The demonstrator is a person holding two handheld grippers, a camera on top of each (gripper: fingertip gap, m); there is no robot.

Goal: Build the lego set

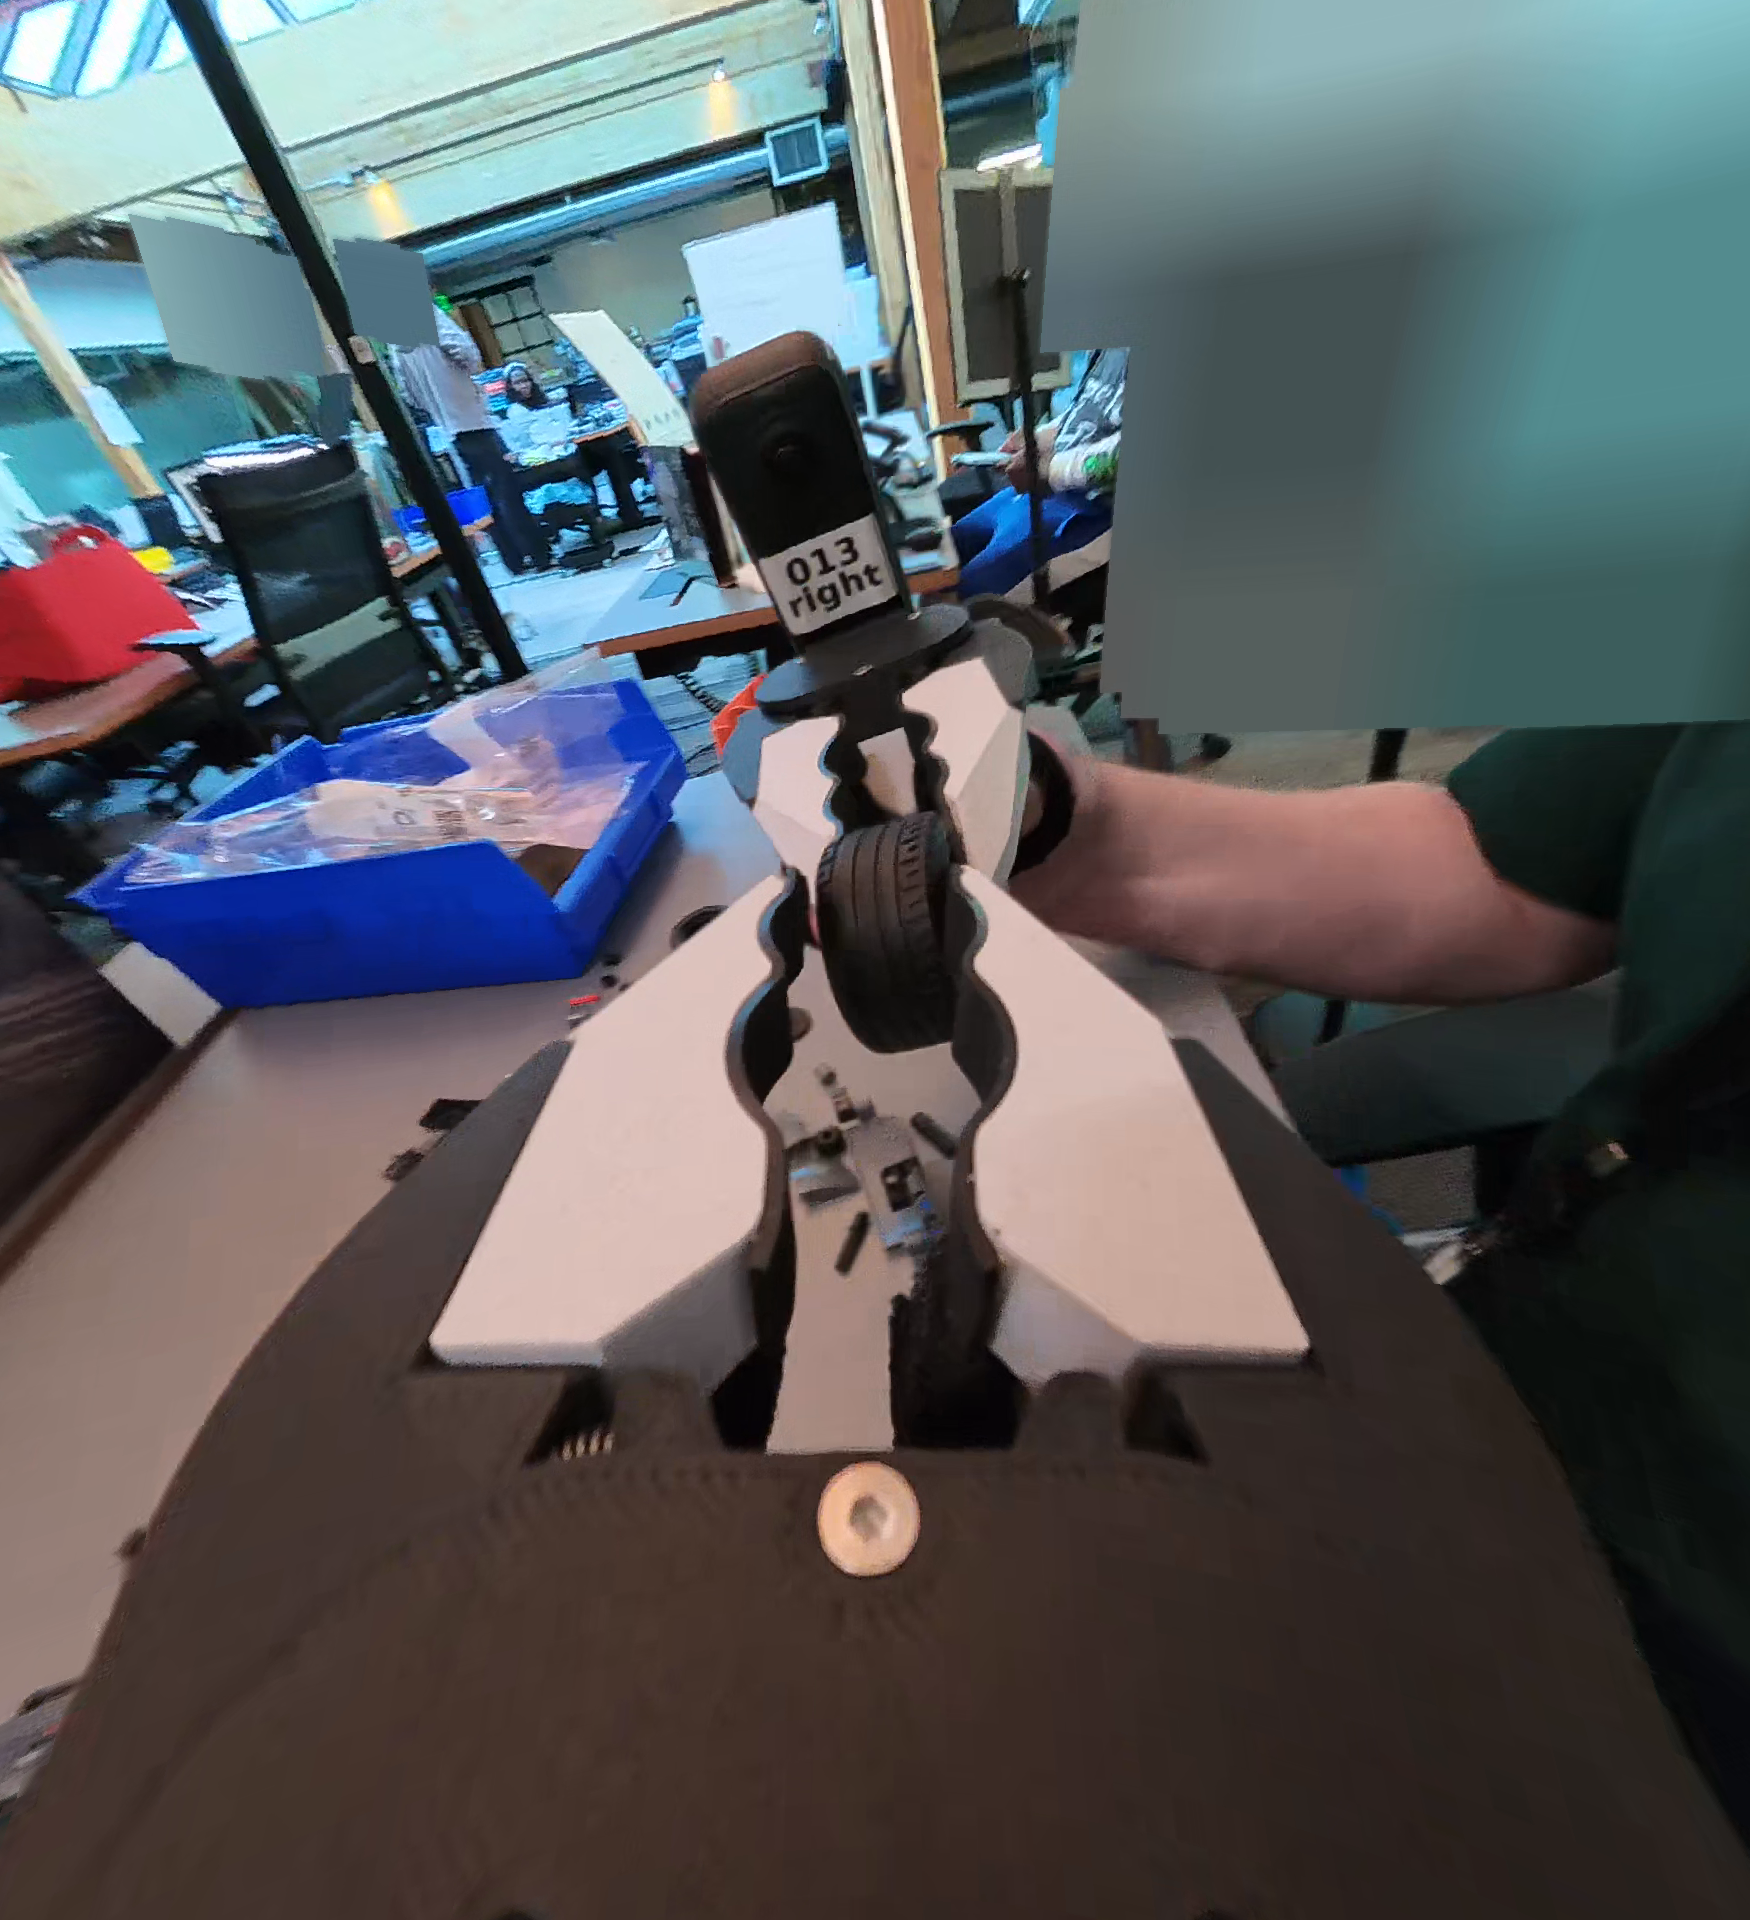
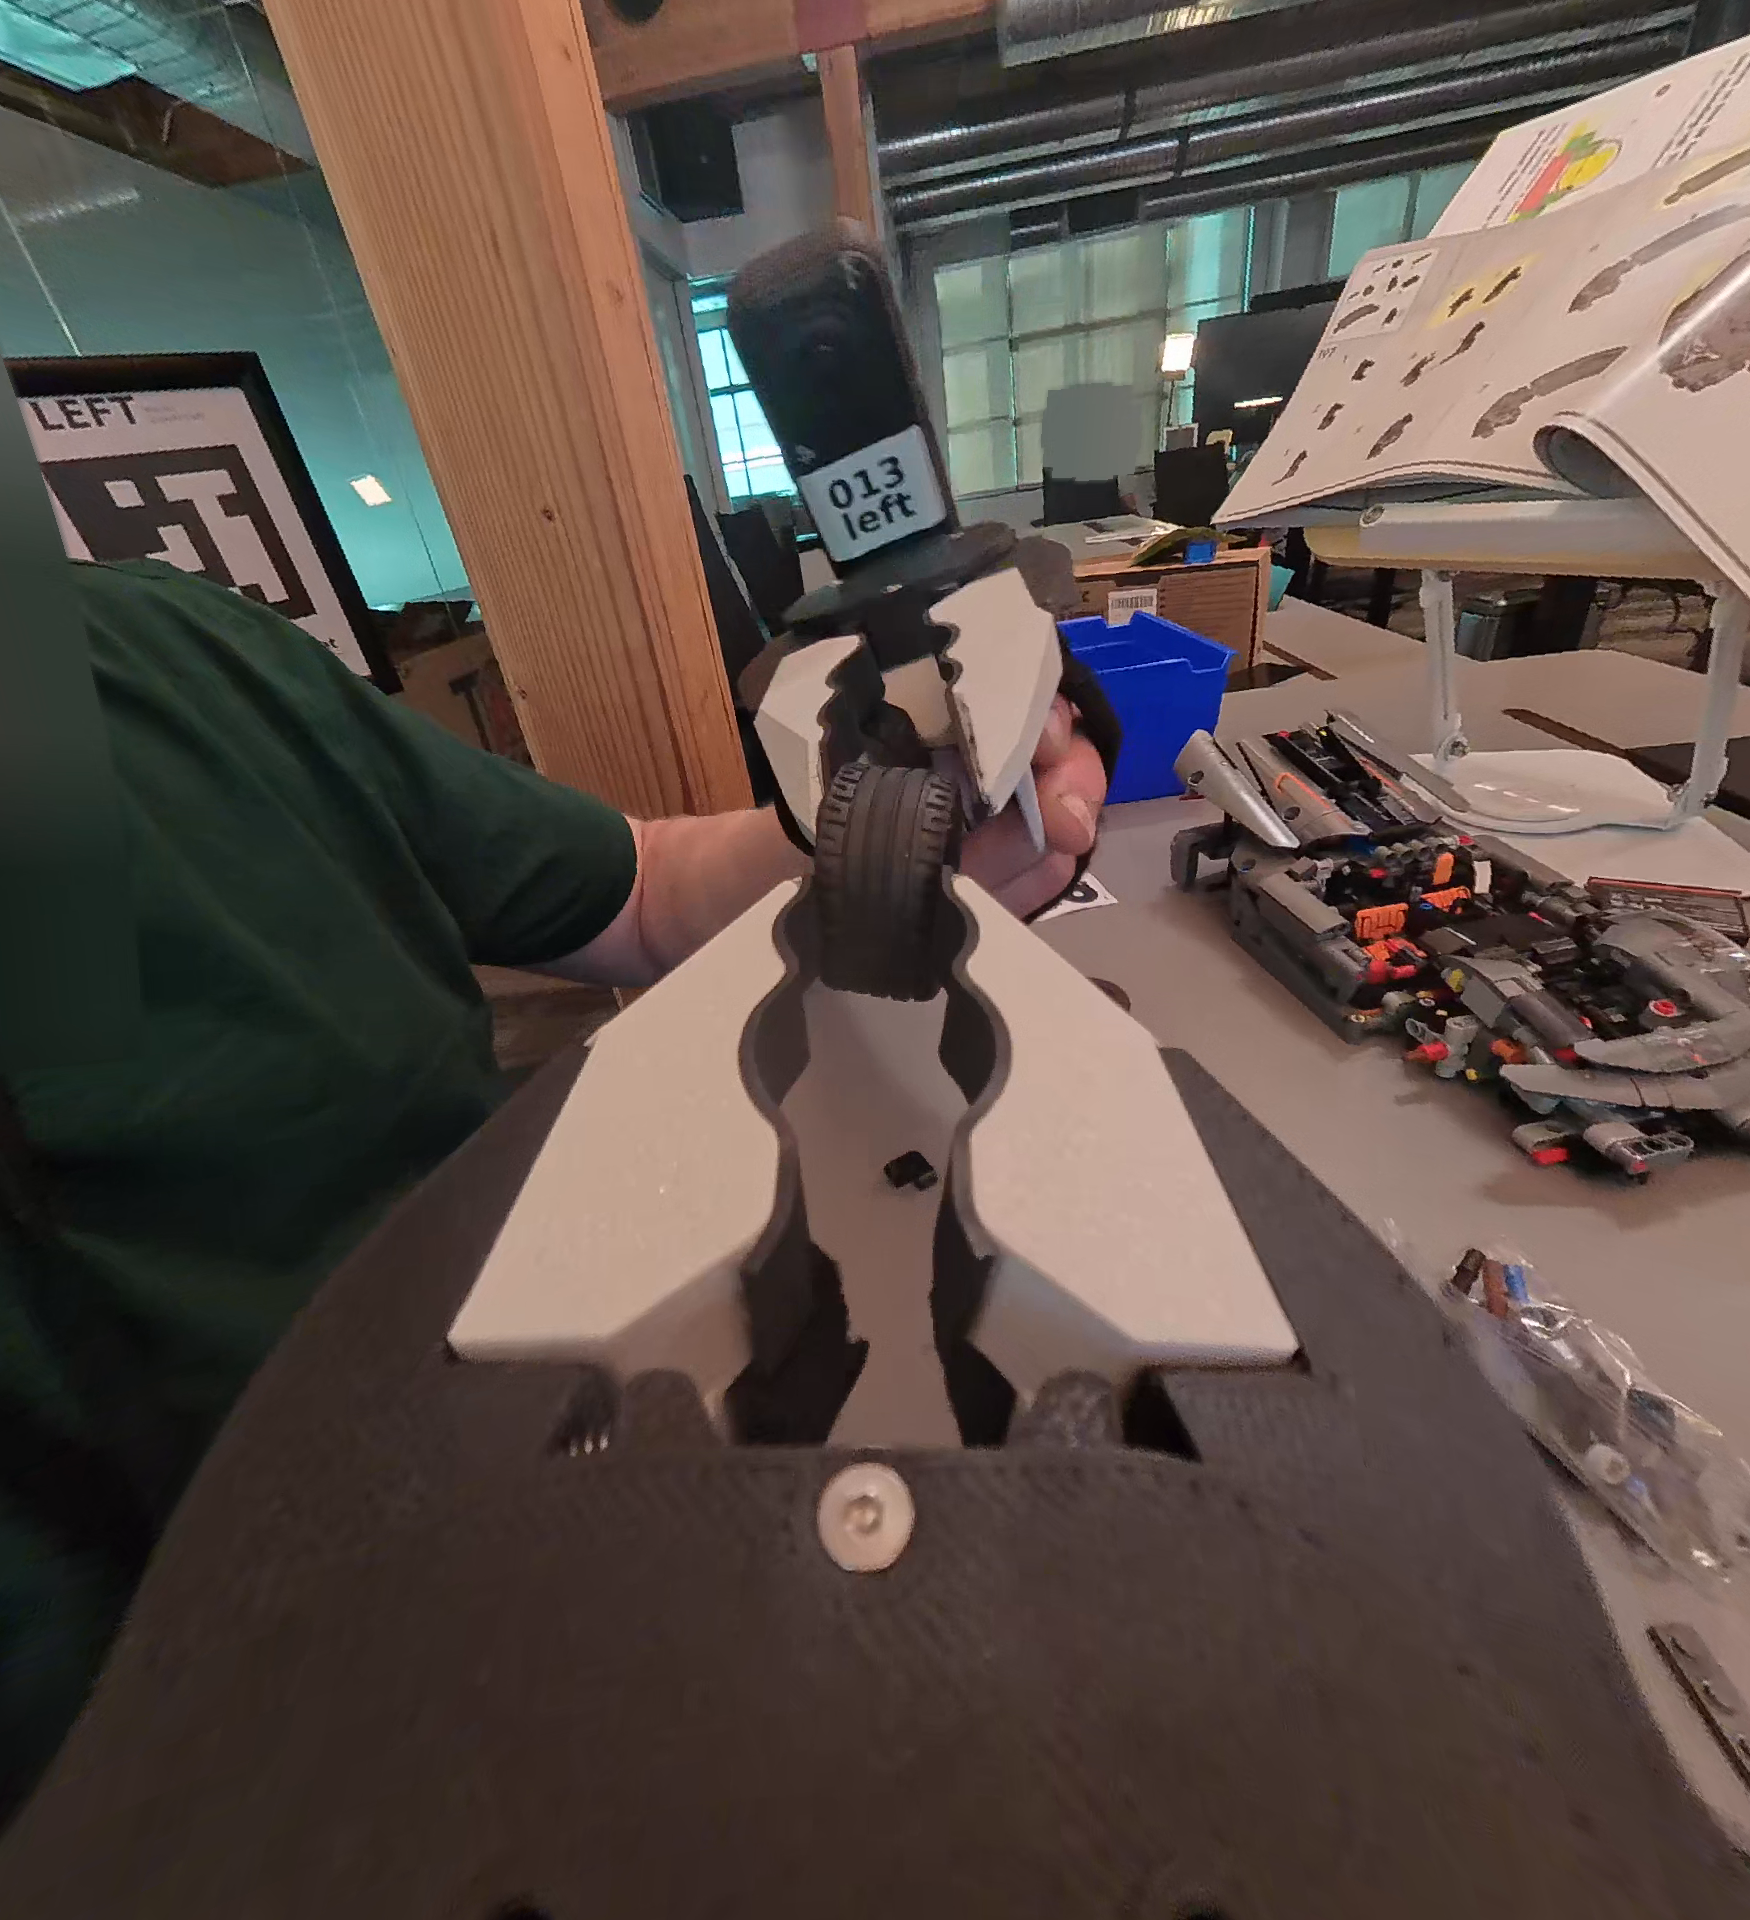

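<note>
A black rubber tyre (image 1: 886,966) is held in the air above the grey table (image 1: 279,1195), gripped from both ends. My left gripper (image 1: 881,896) is shut on its near part. My right gripper (image 1: 889,800) faces it from the far side and is shut on the tyre's top edge. In the right wrist view the same tyre (image 2: 886,935) sits between the right gripper's fingertips (image 2: 878,896), with the left gripper (image 2: 897,743) clamped on its far edge. The two grippers point at each other, almost tip to tip.
A blue bin (image 1: 383,914) with clear plastic bags stands at the back left. Small loose parts (image 1: 850,1174) lie under the grippers. A partly built grey car model (image 2: 1473,935), a bag of parts (image 2: 1598,1423), an instruction booklet (image 2: 1577,312) on a stand and a wooden post (image 2: 497,416) are nearby. Both grippers' tips are close together, under 4 cm apart.
</note>
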